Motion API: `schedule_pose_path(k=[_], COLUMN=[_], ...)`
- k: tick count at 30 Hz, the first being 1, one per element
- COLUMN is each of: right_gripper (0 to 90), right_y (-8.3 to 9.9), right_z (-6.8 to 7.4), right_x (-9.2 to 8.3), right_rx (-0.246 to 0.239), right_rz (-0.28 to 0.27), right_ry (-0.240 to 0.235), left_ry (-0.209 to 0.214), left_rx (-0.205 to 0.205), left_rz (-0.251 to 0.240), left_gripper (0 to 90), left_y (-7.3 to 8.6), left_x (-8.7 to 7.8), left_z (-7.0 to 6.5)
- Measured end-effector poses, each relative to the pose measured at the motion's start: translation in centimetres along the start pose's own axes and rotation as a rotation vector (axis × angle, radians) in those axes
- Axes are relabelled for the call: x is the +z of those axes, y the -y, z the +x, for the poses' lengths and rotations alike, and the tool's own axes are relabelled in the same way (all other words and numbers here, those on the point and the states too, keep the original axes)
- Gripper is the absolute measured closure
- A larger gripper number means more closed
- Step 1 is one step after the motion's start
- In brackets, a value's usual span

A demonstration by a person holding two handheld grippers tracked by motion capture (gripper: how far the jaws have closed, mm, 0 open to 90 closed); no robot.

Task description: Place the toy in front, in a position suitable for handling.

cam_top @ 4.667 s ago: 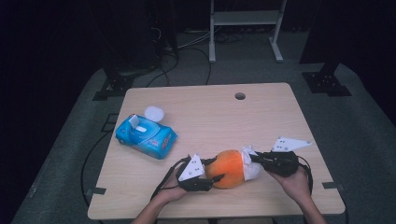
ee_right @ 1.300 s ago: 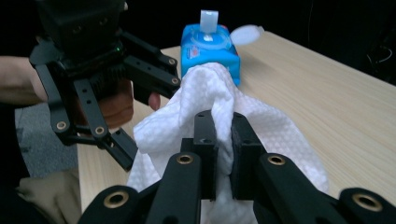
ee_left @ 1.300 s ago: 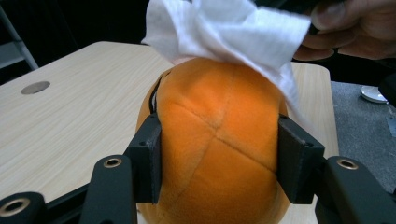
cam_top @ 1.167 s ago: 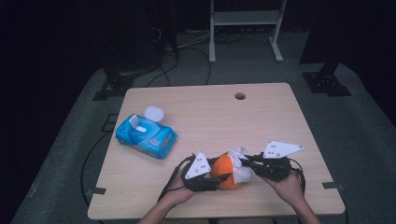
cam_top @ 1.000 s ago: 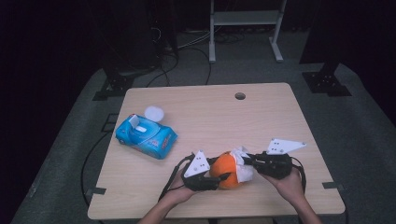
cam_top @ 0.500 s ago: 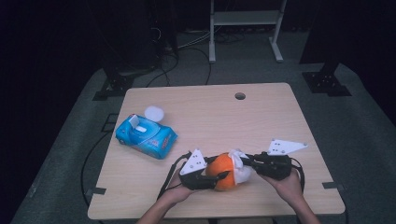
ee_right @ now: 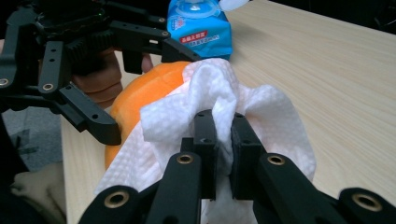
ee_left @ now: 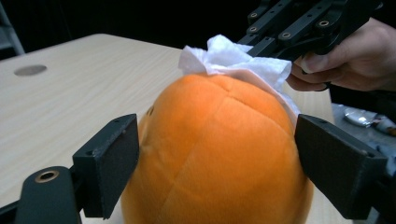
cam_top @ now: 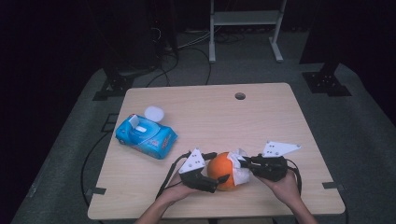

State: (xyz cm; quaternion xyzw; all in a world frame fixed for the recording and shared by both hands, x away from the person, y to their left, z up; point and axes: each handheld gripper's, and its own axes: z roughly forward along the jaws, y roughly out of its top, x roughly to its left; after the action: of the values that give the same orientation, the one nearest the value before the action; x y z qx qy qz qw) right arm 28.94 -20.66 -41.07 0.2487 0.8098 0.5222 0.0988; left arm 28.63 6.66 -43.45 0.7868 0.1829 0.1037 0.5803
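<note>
Orange plush ball [cam_top: 223, 169] sits on counter [cam_top: 261, 121] near front edge, soft, light, squashy; best gripped at widest sides. Left tool [ee_left: 217, 154], just opened, straddles it w/o pressing. Right tool [ee_right: 219, 135] is clamped on limp white wipe [ee_right: 261, 116] draped on it.

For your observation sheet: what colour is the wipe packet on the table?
Blue, with a white lid; clearest in the high view.

An orange plush ball [cam_top: 223, 170] sits well right of the blue wipes pack [cam_top: 146, 136]; a crumpled white wipe [cam_top: 241, 169] drapes, seemingly loosely, over its right side.

Black linkage gripper [cam_top: 215, 167] arms, brass-ringed pivots, grey three-cornered plates, trailing black cables.
</note>
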Motion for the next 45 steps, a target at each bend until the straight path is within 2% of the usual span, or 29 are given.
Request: schedule_pose_path(k=[2,5,7,9,10,12,14,15,17,19,21,22,24,26,29,30,32,34,36,37,38,39,40,42,44,45], right_gripper=[82.8,82.8,82.8,82.7,82.7,82.7,82.7,82.7,82.8,82.9,82.9,82.9,82.9,83.0,83.0,83.0,83.2,83.2,83.2,83.2,83.3,83.3,83.4,83.4,83.4,83.4], right_y=[0.0,-0.1,0.0,0.2,0.2,0.2,0.1,0.1,0.0,-0.6,-1.2,-1.4,-1.6,-1.1,-0.3,-0.2,-0.4,-0.8,-1.2,-1.4,-1.4,-1.4,-1.3,-0.8,-0.2,0.1], right_z=[-0.1,-0.3,-0.6,-0.9,-0.9,-0.8,-0.8,-0.8,-0.6,0.0,0.6,0.9,1.5,0.9,-0.5,-0.6,-0.2,0.6,1.5,1.9,2.1,2.1,1.7,0.7,-0.4,-0.8], right_x=[0.1,0.2,0.1,0.0,-0.1,0.0,0.0,0.0,-0.1,-0.5,-1.0,-1.1,-0.7,-0.6,-0.8,-0.9,-1.0,-1.0,-0.9,-0.8,-0.6,-0.6,-0.6,-0.8,-1.0,-1.0], right_rx=[0.0,-0.001,0.005,0.02,0.024,0.019,0.017,0.019,0.014,-0.009,-0.015,-0.024,-0.072,-0.044,0.002,0.001,-0.008,-0.032,-0.062,-0.076,-0.101,-0.102,-0.087,-0.057,0.005,0.017], right_rz=[-0.001,0.006,0.009,0.006,0.004,0.004,0.005,0.005,0.006,-0.019,-0.073,-0.083,-0.052,-0.044,-0.014,0.001,0.002,-0.021,-0.055,-0.051,-0.04,-0.031,-0.033,-0.014,-0.001,0.012], right_ry=[0.02,0.057,0.073,0.069,0.066,0.068,0.066,0.064,0.067,0.067,0.02,-0.002,0.022,0.018,0.069,0.095,0.109,0.088,0.029,0.016,0.029,0.033,0.032,0.064,0.082,0.098], left_ry=[-0.005,0.012,0.038,0.037,0.027,0.006,0.012,0.014,0.01,0.004,-0.007,-0.01,-0.012,-0.013,-0.012,-0.012,-0.009,-0.007,-0.008,-0.006,-0.005,-0.005,-0.007,-0.007,-0.005,-0.004], left_rx=[-0.013,0.03,0.037,0.038,0.034,0.037,0.027,0.021,0.052,0.08,0.08,0.076,0.08,0.071,0.063,0.056,0.052,0.05,0.04,0.039,0.038,0.039,0.04,0.037,0.033,0.034], left_rz=[0.007,0.034,0.031,0.023,0.02,0.025,0.03,0.022,0.027,0.034,0.033,0.032,0.037,0.038,0.037,0.035,0.032,0.032,0.027,0.029,0.028,0.028,0.03,0.027,0.027,0.027], left_gripper=[19.7,21.6,23.6,23.9,23.3,15.5,11.8,12.6,21.8,29.5,32.3,32.7,32.8,32.8,32.6,32.4,32.1,32.1,32.1,32.2,32.3,32.6,32.8,32.9,32.9,32.9], left_y=[-0.2,-0.5,-0.4,-0.3,-0.3,0.0,0.4,0.5,0.7,0.7,0.7,0.7,0.7,0.7,0.7,0.7,0.7,0.8,0.8,0.8,0.8,0.8,0.8,0.9,0.9,0.9], left_x=[0.1,0.1,0.0,0.0,0.0,0.3,0.5,0.6,0.7,0.7,0.9,0.9,0.9,0.8,0.8,0.9,1.0,1.0,0.9,0.9,0.9,0.8,0.8,0.8,0.8,0.8], left_z=[-0.3,-0.9,-1.0,-0.8,-0.7,-0.5,-0.3,-0.3,-0.6,-0.9,-1.1,-1.1,-1.1,-1.0,-1.0,-0.9,-0.9,-0.8,-0.8,-0.7,-0.7,-0.7,-0.7,-0.7,-0.7,-0.6])
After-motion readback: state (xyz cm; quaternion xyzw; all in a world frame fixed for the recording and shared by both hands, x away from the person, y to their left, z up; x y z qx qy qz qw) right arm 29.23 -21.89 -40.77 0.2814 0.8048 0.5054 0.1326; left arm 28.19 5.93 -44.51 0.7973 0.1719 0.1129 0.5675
